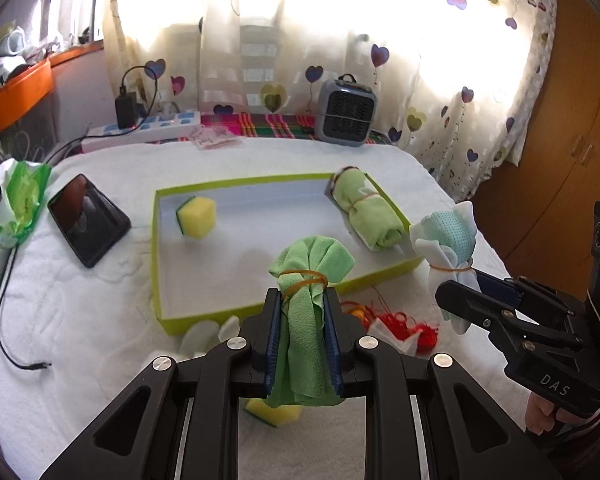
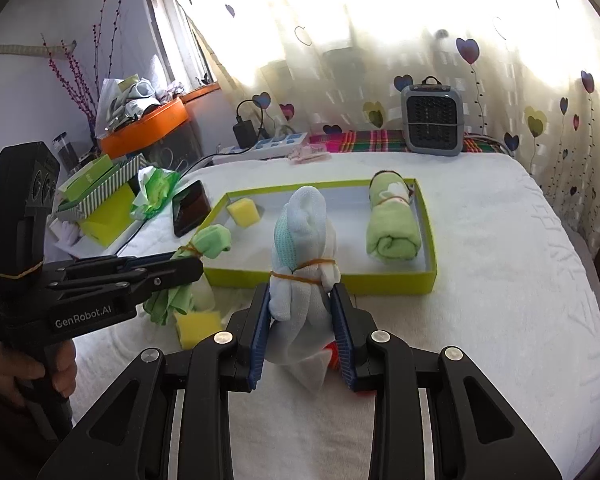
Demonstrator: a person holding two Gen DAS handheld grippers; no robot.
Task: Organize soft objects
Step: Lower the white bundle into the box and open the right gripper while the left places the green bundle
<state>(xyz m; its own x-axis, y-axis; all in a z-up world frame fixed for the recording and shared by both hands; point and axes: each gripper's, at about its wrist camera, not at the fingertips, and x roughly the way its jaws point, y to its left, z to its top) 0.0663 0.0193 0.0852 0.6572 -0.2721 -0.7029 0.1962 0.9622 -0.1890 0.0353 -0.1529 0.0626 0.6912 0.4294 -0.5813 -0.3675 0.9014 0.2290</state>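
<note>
two rubber-banded cloth bundles [image 1: 304, 320] [image 2: 304, 280], each in a ribbed-padded gripper [image 1: 303, 320] [image 2: 303, 320]

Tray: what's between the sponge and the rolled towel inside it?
Nothing: bare tray floor between sponge and rolled towel in the left wrist view; the right's held bundle blocks part.

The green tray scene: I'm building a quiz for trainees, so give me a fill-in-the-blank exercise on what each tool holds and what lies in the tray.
1. The left tool is shut on a ____ cloth bundle tied with a rubber band.
2. The right tool is shut on a white and pale blue bundle in front of the green ____.
3. Inside the tray lie a rolled green towel and one yellow ____.
4. A second sponge lies ____ the tray, on the white cover.

Missing words: green; tray; sponge; outside
</note>
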